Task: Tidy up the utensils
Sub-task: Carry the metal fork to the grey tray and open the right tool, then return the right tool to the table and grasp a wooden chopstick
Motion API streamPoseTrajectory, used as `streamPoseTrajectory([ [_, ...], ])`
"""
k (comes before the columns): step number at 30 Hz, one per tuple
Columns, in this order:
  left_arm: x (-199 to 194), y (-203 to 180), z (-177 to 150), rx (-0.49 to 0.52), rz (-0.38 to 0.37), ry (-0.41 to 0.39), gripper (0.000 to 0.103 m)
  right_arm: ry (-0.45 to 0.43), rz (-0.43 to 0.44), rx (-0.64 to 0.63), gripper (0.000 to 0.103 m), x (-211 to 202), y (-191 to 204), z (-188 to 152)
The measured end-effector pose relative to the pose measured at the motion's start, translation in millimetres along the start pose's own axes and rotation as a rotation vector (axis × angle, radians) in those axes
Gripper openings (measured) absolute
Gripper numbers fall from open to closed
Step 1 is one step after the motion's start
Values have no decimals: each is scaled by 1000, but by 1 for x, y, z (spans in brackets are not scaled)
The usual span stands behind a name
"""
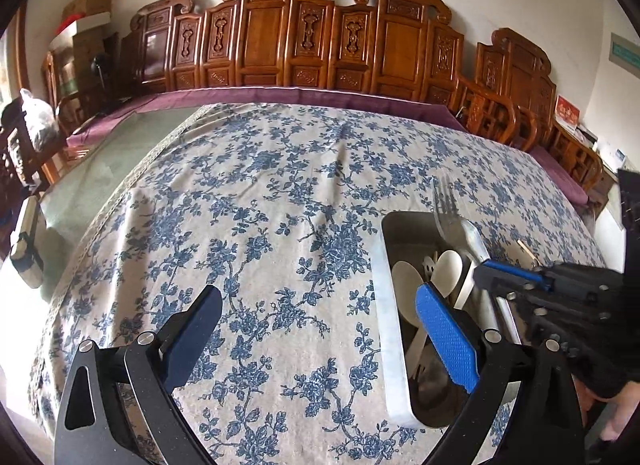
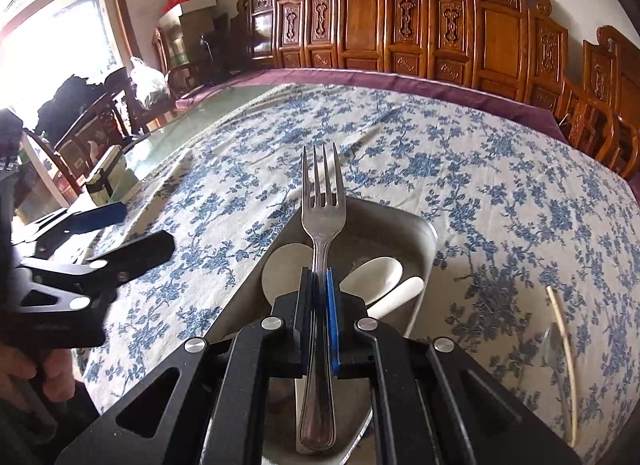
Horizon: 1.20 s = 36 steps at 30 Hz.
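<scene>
My right gripper is shut on a steel fork, tines pointing away, held above a metal tray. White ceramic spoons lie in the tray. In the left wrist view the tray sits at the right with the spoons and the fork held over it by the right gripper. My left gripper is open and empty over the cloth, its right finger over the tray's near end.
A blue floral tablecloth covers the table. A chopstick and a metal utensil lie on the cloth right of the tray. Carved wooden chairs line the far side. A small box stands at the left.
</scene>
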<state>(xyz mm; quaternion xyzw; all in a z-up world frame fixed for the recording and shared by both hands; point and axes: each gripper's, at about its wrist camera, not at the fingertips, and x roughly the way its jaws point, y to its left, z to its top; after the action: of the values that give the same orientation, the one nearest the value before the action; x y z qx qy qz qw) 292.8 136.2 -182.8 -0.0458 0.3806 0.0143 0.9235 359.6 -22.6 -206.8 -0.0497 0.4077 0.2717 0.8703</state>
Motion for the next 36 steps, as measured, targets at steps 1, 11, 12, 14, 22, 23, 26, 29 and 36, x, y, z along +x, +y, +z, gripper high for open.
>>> streamPoseTrajectory([
  [1, 0, 0, 0, 1, 0, 0, 94, 7, -1, 3, 8, 4, 0, -1],
  [11, 0, -4, 0, 18, -3, 4, 94, 69, -21, 8, 8, 29, -3, -23],
  [12, 1, -5, 0, 21, -2, 5, 94, 71, -21, 10, 9, 29, -4, -24],
  [14, 0, -7, -1, 24, -3, 4, 94, 73, -20, 13, 9, 30, -5, -26],
  [22, 1, -16, -2, 44, -9, 6, 94, 28, -11, 18, 10, 17, -10, -27],
  [23, 1, -19, -2, 50, -7, 6, 94, 20, -3, 17, 10, 13, -11, -26],
  [26, 2, -23, -3, 58, -11, 7, 94, -5, -9, 9, 10, 2, -14, -23],
  [29, 4, -30, -4, 64, -25, 12, 94, -32, -11, 12, 10, -12, -22, -21],
  [36, 4, -62, -6, 110, -66, 14, 94, -75, -98, 5, 10, -57, -64, -40],
])
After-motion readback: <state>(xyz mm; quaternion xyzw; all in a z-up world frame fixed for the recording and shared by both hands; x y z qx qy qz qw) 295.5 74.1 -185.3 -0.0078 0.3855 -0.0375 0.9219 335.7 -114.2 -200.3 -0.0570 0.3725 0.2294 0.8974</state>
